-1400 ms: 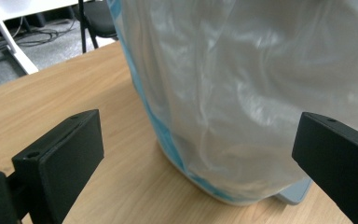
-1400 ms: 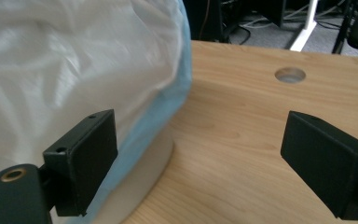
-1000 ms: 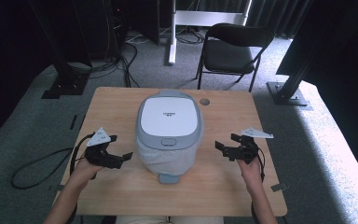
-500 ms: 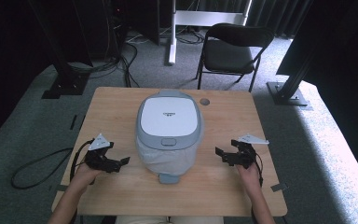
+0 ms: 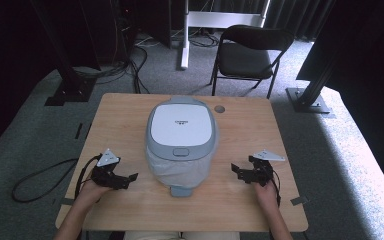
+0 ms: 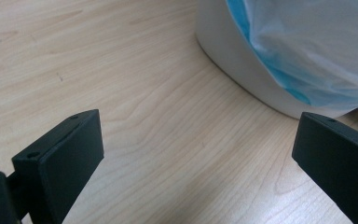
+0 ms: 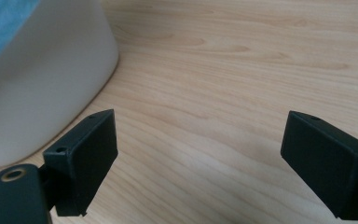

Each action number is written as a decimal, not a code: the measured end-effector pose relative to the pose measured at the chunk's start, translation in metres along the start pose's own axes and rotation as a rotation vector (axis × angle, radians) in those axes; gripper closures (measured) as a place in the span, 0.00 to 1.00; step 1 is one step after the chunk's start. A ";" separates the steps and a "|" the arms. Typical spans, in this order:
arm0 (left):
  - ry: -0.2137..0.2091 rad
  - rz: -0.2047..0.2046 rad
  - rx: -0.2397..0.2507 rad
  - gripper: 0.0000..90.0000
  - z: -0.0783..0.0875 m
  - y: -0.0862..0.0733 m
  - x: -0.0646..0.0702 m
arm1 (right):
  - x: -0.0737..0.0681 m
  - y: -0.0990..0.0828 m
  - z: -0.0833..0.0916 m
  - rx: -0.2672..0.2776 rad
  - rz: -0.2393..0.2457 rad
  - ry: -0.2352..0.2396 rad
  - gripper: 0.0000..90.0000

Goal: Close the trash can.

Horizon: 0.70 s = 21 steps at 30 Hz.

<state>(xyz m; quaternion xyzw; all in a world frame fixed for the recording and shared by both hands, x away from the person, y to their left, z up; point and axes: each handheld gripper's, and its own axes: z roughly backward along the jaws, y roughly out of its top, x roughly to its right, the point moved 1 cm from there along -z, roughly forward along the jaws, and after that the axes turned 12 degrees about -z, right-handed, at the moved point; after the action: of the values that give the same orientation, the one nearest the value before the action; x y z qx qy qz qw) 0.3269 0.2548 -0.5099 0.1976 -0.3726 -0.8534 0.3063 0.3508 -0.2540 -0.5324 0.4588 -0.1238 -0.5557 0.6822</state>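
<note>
A lidded pedal bin point(image 5: 181, 141) stands at the middle of the wooden table point(image 5: 125, 112), and everything else is placed around it. Its white lid point(image 5: 181, 128) is shut, so what lies inside cannot be seen. A pale, translucent bin liner point(image 5: 177, 170) spills out from under the lid over the near side of the bin; in the left gripper view this liner point(image 6: 317, 51) reads as bluish film hanging over the white wall of the bin point(image 6: 242, 65), with its top cut off by the frame. A grey pedal point(image 5: 181, 191) juts from the foot of the bin toward the person.

The left gripper point(image 5: 121, 181) rests low over the table to the left of the bin's near corner, well apart from it, held in the left hand point(image 5: 91, 190); its jaws stand wide apart with only bare wood between them, clasping nothing. The right gripper point(image 5: 241, 172) sits to the right of the bin, also clear of it, in the right hand point(image 5: 267, 190), jaws likewise spread and empty. In the right gripper view the curved wall of the bin point(image 7: 42, 79) is cut off at the left edge.

Beyond the bin, near the table's far edge, lies a small dark round mark point(image 5: 220, 108) too small to identify. Behind the table stands a black folding chair point(image 5: 252, 55).
</note>
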 end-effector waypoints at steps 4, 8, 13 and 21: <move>0.006 0.016 -0.011 0.02 -0.003 -0.008 0.000 | 0.005 -0.006 0.002 0.004 -0.004 -0.024 0.11; 0.024 0.021 -0.033 0.02 -0.004 -0.015 0.001 | 0.009 -0.011 0.005 0.022 -0.002 -0.081 0.11; 0.051 0.025 -0.059 0.02 -0.008 -0.024 0.002 | 0.017 -0.018 0.009 0.025 -0.024 -0.113 0.11; 0.094 0.067 -0.068 0.02 -0.004 -0.035 -0.002 | 0.025 -0.028 0.019 0.028 -0.049 -0.209 0.11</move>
<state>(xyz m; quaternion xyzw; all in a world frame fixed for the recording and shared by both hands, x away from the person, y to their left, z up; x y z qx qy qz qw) 0.3174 0.2724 -0.5392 0.2141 -0.3349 -0.8447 0.3584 0.3288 -0.2842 -0.5516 0.4107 -0.1906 -0.6152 0.6454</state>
